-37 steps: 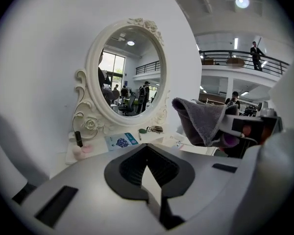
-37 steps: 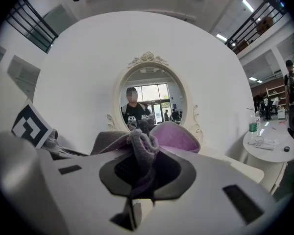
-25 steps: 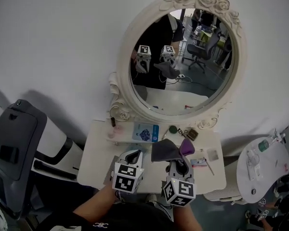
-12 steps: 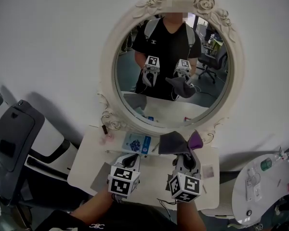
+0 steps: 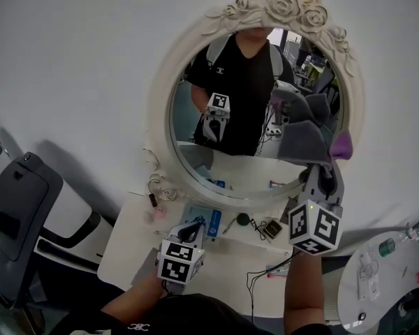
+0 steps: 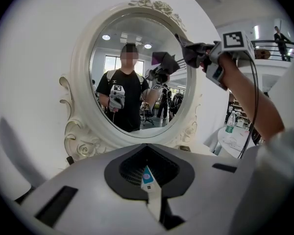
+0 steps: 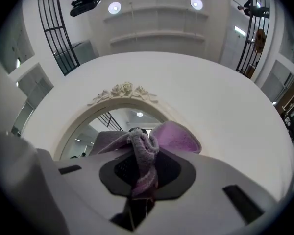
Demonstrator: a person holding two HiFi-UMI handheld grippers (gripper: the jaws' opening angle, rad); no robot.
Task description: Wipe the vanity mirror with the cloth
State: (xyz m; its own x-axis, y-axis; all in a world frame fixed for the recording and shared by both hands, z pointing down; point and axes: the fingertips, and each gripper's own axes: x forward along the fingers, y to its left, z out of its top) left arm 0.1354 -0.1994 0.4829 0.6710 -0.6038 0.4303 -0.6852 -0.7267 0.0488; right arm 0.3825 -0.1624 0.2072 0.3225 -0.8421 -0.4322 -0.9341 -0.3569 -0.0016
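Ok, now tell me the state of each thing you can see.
Vanity mirror: upright at the back of the table.
Cloth: bunched, clamped, held high at the mirror's right side.
Right gripper: shut on the cloth.
Left gripper: jaws together, empty, low over the table.

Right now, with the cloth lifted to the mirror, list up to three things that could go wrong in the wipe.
1. The right gripper pinches the cloth as a bunch, with a loose purple flap; it may slip out under rubbing.
2. The cloth sits by the mirror's right rim, so the hard jaws might knock the carved frame or the glass.
3. A cable trails near small items on the table and could drag them.
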